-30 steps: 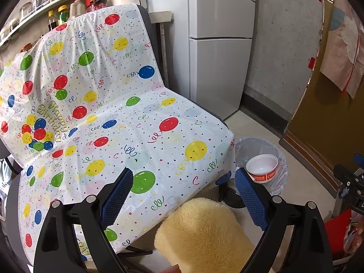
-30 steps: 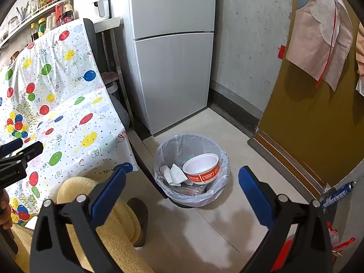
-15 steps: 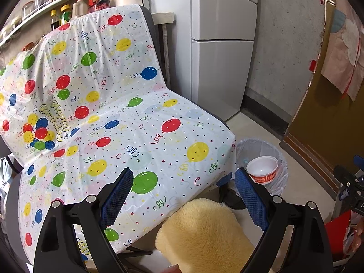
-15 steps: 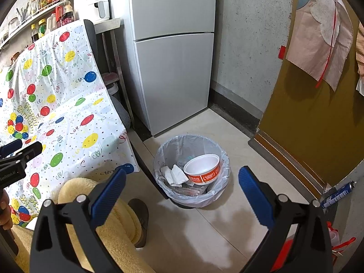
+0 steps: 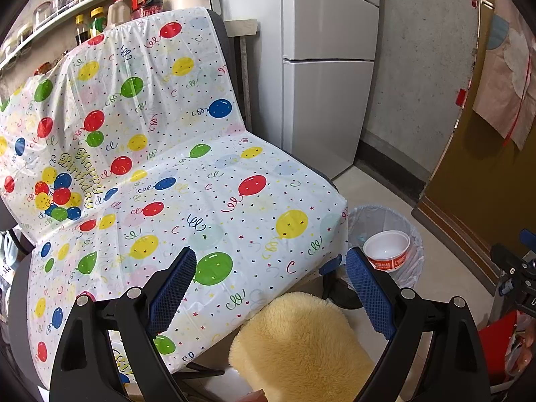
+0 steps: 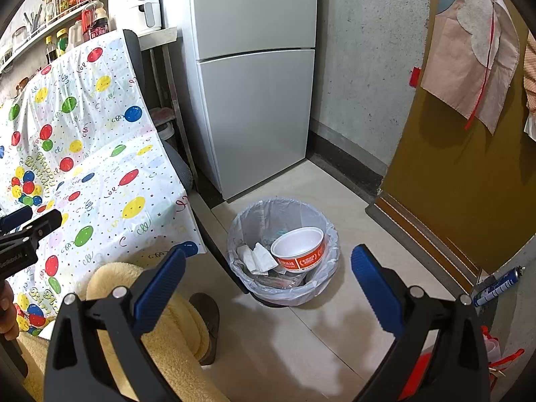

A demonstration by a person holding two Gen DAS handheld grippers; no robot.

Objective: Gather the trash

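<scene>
A round bin lined with a clear bag (image 6: 331, 234) stands on the floor by the fridge. Inside it lie a white and red paper bowl (image 6: 299, 249), crumpled white tissue (image 6: 256, 257) and other scraps. The same bin (image 5: 415, 254) with the bowl (image 5: 386, 250) shows at the right in the left wrist view. My right gripper (image 6: 268, 279) hangs open above and in front of the bin, holding nothing. My left gripper (image 5: 270, 284) is open and empty over the front edge of a balloon-print cover (image 5: 187, 194).
The balloon cover drapes a seat and its back (image 6: 83, 154). A grey fridge (image 6: 254, 100) stands behind the bin. A person's fuzzy yellow trouser leg (image 5: 301, 345) and brown slipper (image 6: 209, 321) lie below the grippers. A spray can (image 6: 499, 286) lies by the brown door (image 6: 462, 181).
Both views have drifted very slightly; the bin and its contents have not moved, and both grippers stay open.
</scene>
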